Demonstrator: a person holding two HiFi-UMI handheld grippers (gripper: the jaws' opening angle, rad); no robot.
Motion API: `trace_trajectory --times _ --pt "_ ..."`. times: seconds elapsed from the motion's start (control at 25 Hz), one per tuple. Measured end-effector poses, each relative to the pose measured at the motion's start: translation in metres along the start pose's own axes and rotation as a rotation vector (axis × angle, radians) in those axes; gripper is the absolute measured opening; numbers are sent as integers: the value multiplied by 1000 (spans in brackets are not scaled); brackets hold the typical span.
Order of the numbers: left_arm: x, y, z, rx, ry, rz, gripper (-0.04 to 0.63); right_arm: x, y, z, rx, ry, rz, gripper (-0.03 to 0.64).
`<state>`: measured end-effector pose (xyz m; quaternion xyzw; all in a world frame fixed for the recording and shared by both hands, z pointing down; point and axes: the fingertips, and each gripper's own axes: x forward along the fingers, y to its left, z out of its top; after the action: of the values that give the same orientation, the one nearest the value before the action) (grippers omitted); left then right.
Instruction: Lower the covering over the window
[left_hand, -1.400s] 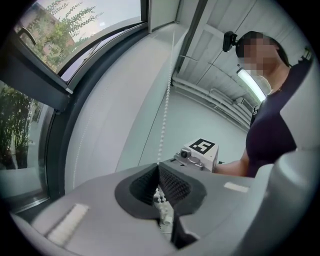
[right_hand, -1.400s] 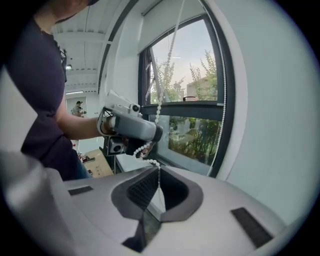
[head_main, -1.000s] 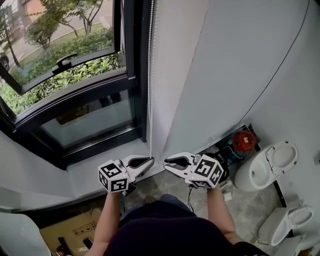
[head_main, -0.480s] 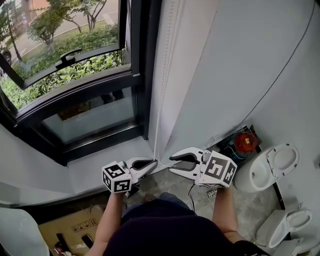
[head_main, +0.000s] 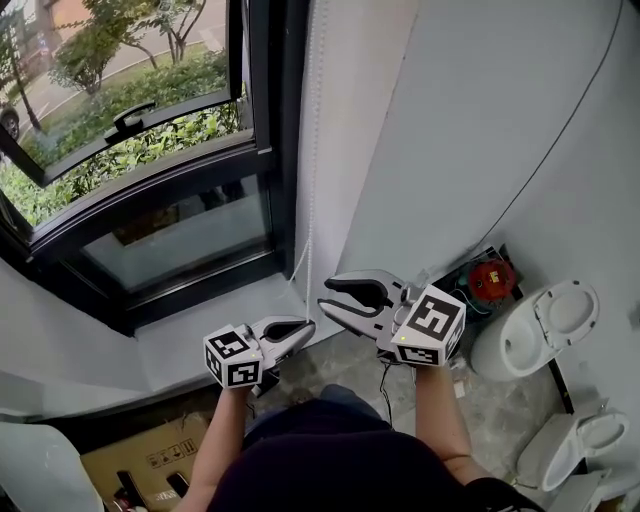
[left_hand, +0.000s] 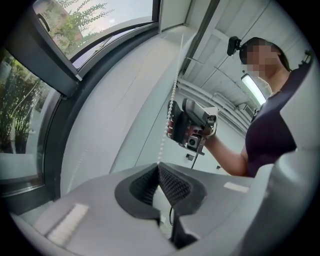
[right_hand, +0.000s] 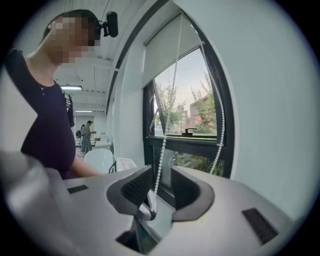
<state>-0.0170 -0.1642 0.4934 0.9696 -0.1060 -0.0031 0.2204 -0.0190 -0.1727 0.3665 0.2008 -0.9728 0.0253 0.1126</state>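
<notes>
1 strand of bead chain (left_hand: 163, 136) vanishes between left gripper's (left_hand: 159, 166) closed jaws.

Bead chain (head_main: 312, 230) — top cut off by upper edge, cardboard box (head_main: 140, 462) — cropped at bottom edge

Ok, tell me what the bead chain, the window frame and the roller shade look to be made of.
The bead chain looks like white plastic: small, smooth, slightly glossy beads. The window frame is probably coated metal: dark, slim, straight bars with a faint sheen. The roller shade seems fabric or vinyl: a pale, flat, matte sheet, weave too fine to tell.
</notes>
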Motion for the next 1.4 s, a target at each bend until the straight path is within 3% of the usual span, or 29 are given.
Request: trace_trajectory --times 0.12,0.24,0.36,0.6,0.76,0.88,1.2,1.4 --pt "2 -1 -2 1 4 -2 12 16 2 6 42 -38 28 81" --pt "4 -1 -2 -4 1 -2 12 23 -3 14 59 -64 0 77" --pt "5 -2 -2 -9 1 -4 12 23 -5 18 74 -87 -9 23" --pt "8 -6 -3 17 -3 -21 12 20 -1 14 182 -162 21 14" --pt "9 -8 -16 64 43 -36 12 23 -3 0 198 -121 27 12" --pt "8 -13 -19 25 8 -67 12 23 -2 -3 208 -122 35 12" --pt "9 -17 -19 17 14 -82 12 23 -2 -4 192 -91 43 13" --pt "12 -17 -43 38 123 -70 12 31 3 -27 203 -20 53 12"
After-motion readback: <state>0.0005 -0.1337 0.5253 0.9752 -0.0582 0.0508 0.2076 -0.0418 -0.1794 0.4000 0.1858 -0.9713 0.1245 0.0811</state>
